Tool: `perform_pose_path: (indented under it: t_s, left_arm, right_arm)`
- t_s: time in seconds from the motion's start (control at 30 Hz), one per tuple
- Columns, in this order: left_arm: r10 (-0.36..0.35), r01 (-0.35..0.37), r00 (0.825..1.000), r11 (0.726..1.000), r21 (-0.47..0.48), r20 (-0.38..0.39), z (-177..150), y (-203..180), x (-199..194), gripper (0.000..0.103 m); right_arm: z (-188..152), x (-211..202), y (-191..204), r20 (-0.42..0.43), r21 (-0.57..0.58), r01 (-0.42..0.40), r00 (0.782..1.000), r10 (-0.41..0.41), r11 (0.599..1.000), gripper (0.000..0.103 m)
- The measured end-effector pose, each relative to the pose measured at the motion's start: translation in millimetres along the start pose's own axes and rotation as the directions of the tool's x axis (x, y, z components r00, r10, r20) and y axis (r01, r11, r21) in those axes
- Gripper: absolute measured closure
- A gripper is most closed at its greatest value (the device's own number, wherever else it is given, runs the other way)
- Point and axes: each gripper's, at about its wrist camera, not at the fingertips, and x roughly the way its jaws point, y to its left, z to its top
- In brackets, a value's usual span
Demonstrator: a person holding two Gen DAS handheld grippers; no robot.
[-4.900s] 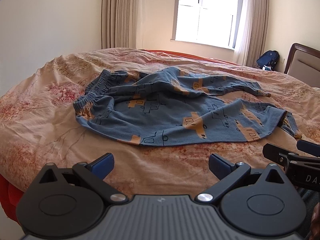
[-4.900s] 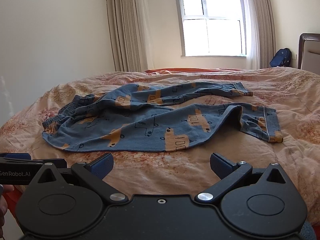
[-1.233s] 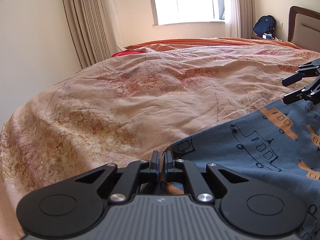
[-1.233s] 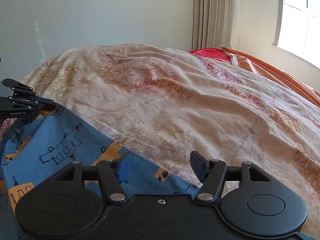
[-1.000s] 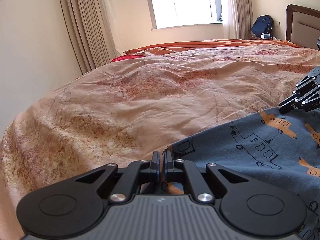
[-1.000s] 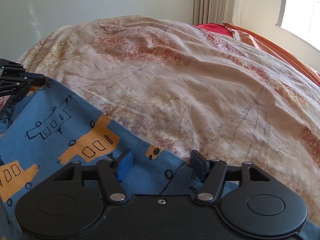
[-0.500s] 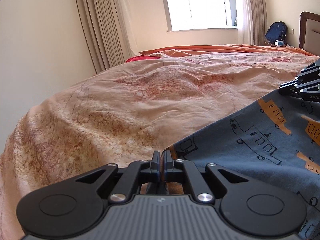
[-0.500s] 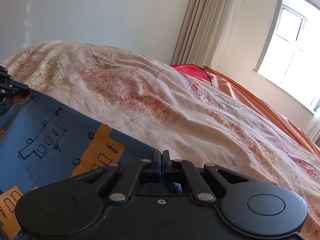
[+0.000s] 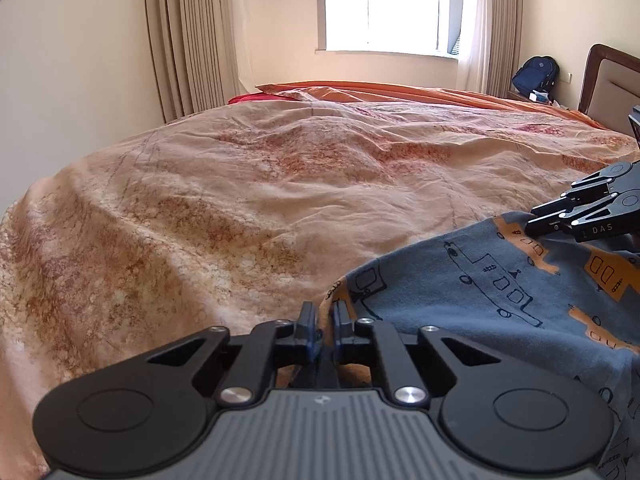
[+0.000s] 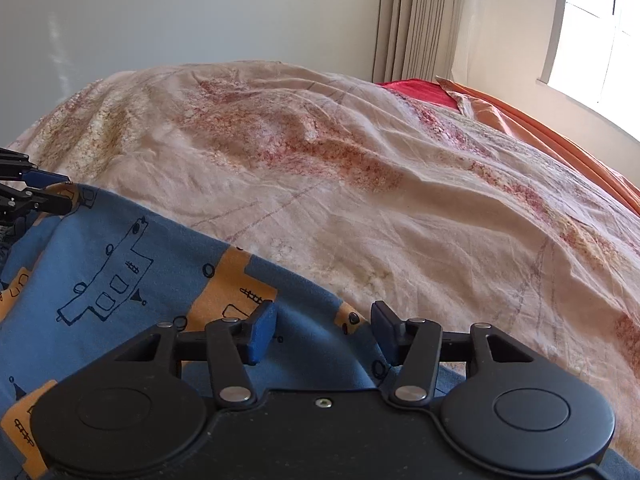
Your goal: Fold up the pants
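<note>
The blue pants (image 9: 500, 300) with orange vehicle prints lie spread on the bed, filling the lower right of the left wrist view and the lower left of the right wrist view (image 10: 120, 260). My left gripper (image 9: 323, 316) sits at one corner of the pants' edge. Its jaws are opening by a narrow gap, with the hem still between them. My right gripper (image 10: 322, 322) is opening too. Its blue pads stand well apart over the pants' edge, with cloth between them but not pinched. Each gripper shows in the other's view: the right gripper (image 9: 534, 220), the left gripper (image 10: 66, 191).
A wrinkled peach and red floral bedspread (image 9: 240, 200) covers the bed beyond the pants. An orange sheet (image 9: 380, 88) lies at its far side. Curtains (image 9: 188, 32) and a window (image 9: 384, 4) are behind, a headboard (image 9: 608, 80) and a dark backpack (image 9: 536, 72) at right.
The right gripper, shut on the pants' edge half a second ago, now has its pads well apart. The left jaws have parted slightly. Both hands shifted a little along the bed.
</note>
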Motion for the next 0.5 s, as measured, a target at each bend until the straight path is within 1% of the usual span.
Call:
perform_pose_path:
  t_s: [0.03,0.07,0.1,0.17,0.23,0.33,0.4,0.43,0.5]
  left_arm:
    - [0.013,-0.013,1.000,1.000,0.008,0.007,0.2,-3.7,-1.7,0.097]
    - [0.019,-0.019,1.000,1.000,0.013,0.014,0.3,-6.5,-3.9,0.099]
    - [0.024,-0.025,0.999,1.000,0.014,0.025,0.4,-8.9,-6.9,0.099]
    - [0.030,-0.031,0.998,1.000,0.007,0.053,-0.2,-12.2,-16.2,0.099]
    - [0.031,-0.031,0.995,1.000,0.001,0.091,-1.7,-16.7,-31.5,0.099]
    - [0.019,-0.018,0.989,1.000,-0.009,0.148,-7.1,-22.7,-60.2,0.099]
    - [0.008,-0.006,0.982,1.000,-0.013,0.190,-12.2,-27.1,-83.6,0.099]
    - [0.000,0.003,0.978,1.000,-0.013,0.207,-15.4,-29.3,-95.0,0.100]
    - [-0.012,0.015,0.973,1.000,-0.009,0.231,-22.5,-35.4,-117.3,0.101]
  right_arm:
    - [-2.1,0.7,1.4,-0.001,0.004,-0.002,1.000,0.002,1.000,0.075]
    - [-3.4,-0.9,3.7,0.007,-0.005,0.013,1.000,-0.013,1.000,0.095]
    - [-4.4,-4.2,6.1,0.020,-0.018,0.024,1.000,-0.024,1.000,0.098]
    - [-6.3,-17.0,9.9,0.061,-0.027,0.049,0.997,-0.047,0.998,0.100]
    - [-9.0,-38.7,14.4,0.119,-0.024,0.072,0.991,-0.069,0.997,0.100]
    - [-18.3,-80.0,25.1,0.207,-0.023,0.110,0.973,-0.103,0.994,0.100]
    - [-28.3,-106.8,32.8,0.248,-0.027,0.133,0.961,-0.123,0.991,0.100]
    - [-36.2,-125.5,38.8,0.276,-0.032,0.149,0.952,-0.135,0.988,0.100]
    - [-50.2,-153.7,49.2,0.310,-0.035,0.168,0.939,-0.150,0.985,0.103]
